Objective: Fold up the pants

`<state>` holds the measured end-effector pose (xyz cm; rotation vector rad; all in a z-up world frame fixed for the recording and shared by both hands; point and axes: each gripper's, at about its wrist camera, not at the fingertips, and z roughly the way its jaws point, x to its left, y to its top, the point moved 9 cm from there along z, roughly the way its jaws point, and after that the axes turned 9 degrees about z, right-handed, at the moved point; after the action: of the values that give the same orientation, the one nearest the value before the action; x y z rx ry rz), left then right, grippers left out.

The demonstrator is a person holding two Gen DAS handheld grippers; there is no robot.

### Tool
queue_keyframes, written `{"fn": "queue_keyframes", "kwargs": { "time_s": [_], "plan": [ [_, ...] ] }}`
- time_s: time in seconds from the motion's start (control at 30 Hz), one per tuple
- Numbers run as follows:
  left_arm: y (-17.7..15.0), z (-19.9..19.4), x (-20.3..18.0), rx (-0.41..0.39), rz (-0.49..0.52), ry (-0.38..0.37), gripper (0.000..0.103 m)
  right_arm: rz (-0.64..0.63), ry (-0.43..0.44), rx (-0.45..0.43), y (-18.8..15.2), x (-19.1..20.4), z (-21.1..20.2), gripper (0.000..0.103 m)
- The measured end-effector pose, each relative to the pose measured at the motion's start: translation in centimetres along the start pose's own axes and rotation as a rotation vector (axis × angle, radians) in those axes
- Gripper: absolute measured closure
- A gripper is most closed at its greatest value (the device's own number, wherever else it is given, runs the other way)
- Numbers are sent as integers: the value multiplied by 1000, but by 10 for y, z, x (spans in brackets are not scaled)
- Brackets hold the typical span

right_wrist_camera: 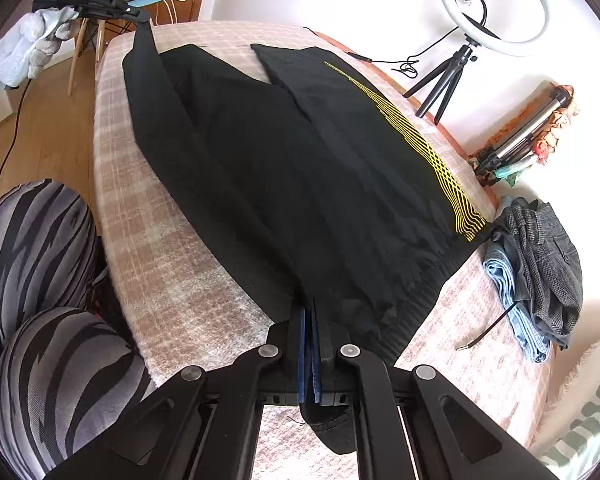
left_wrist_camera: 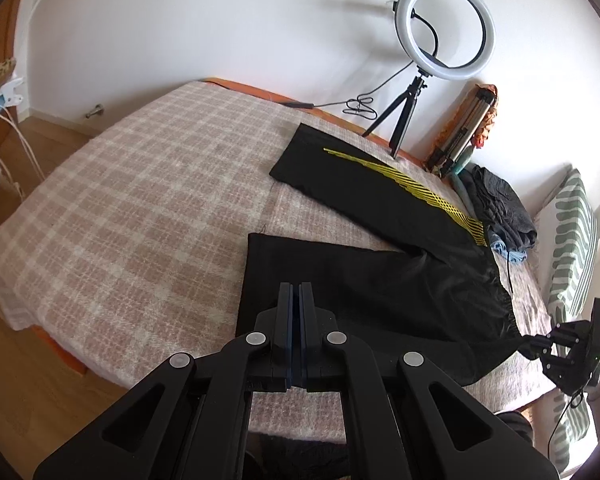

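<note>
From the left wrist, the left gripper [left_wrist_camera: 299, 288] has its black fingers pressed together on the hem of the near leg of the pants [left_wrist_camera: 380, 280]: smooth black fabric spread on a woolly pink-and-cream checked blanket [left_wrist_camera: 140, 200].

From the right wrist, the right gripper [right_wrist_camera: 313, 308] pinches the gathered elastic waistband between blue ribbed pads [right_wrist_camera: 303, 344]. The pants lie in a V, with fine yellow stripes down the far leg. A ring light [right_wrist_camera: 496, 8] stands behind.
</note>
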<state>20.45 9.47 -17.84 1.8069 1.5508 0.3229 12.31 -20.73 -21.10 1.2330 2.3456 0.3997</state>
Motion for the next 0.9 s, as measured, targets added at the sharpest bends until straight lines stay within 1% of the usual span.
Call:
{"fn": "queue_keyframes", "kwargs": {
  "time_s": [0.03,0.07,0.1,0.17,0.2,0.23,0.3,0.37,0.43,0.47,0.5,0.53,0.6,0.73,0.9],
  "plan": [
    [-4,5,4,30,-6,0,94,0,-1,7,2,-2,3,103],
    [-7,8,8,44,-17,-3,93,-1,-8,10,3,-2,6,103],
    [-11,10,10,61,-28,-13,89,-3,-16,15,4,-4,9,103],
    [-18,9,15,81,-54,-30,78,-3,-21,23,6,-5,16,103],
    [-22,7,17,84,-61,-38,71,-2,-19,25,7,-5,18,103],
    [-26,4,17,87,-58,-41,69,-1,-16,26,6,-4,19,103],
    [-33,1,18,98,-37,-22,65,1,-13,29,6,-4,23,103],
    [-35,2,15,98,18,-2,64,6,-6,32,5,-5,27,103],
    [-35,6,11,102,84,46,63,11,-3,34,5,-6,29,103],
    [-34,10,6,104,119,51,63,11,-1,34,5,-5,30,103],
    [-32,14,2,109,157,54,62,11,2,35,5,-4,30,103],
    [-30,20,-1,114,198,65,57,10,4,37,4,-4,31,103],
    [-24,30,-4,115,264,86,56,9,6,40,3,-3,31,103],
    [-19,50,-4,137,329,70,56,17,14,47,0,-4,32,103],
    [-26,65,-5,170,422,96,56,23,18,56,-2,-5,36,103]
  ]
}}
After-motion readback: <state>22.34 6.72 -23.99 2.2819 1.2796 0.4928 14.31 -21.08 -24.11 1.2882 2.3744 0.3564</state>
